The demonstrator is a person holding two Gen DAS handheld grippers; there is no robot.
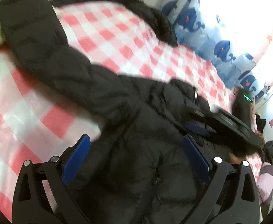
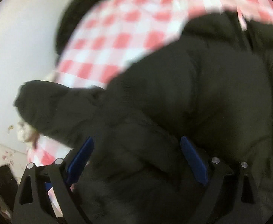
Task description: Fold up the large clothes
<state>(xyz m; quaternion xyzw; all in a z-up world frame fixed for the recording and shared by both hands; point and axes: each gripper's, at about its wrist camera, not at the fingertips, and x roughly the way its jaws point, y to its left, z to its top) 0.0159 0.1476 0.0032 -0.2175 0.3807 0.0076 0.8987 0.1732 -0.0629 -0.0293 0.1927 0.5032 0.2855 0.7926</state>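
**One black coat on a checked bed, two grippers spread above it**

A bed covered by a pink-and-white checked sheet [image 1: 117, 35] fills most of both views, with a pale wall [image 2: 15, 56] behind it in the right wrist view. There is one garment: a black quilted puffer coat [image 1: 136, 123], lying across the sheet. It looks thick and padded, with stitched seams and crumpled folds; one sleeve [image 1: 30, 31] stretches away toward the far upper left corner of the bed, and a dark collar or hood edge lies along the far side.

Only the left wrist view shows the curtain [image 1: 207, 29], pale blue with dark blue whale figures, bright with window light, and also the right gripper [image 1: 198, 127] reaching in over the coat from the right side. The right wrist view alone shows the sleeve end [image 2: 43, 108] close up, bulging near the bed's edge.

There are two grippers. The left gripper [image 1: 136, 160] hangs over the coat's body with its blue pads [image 1: 76, 158] spread wide, nothing between them. In its own view the right gripper [image 2: 136, 160] is likewise spread, just above the black fabric.
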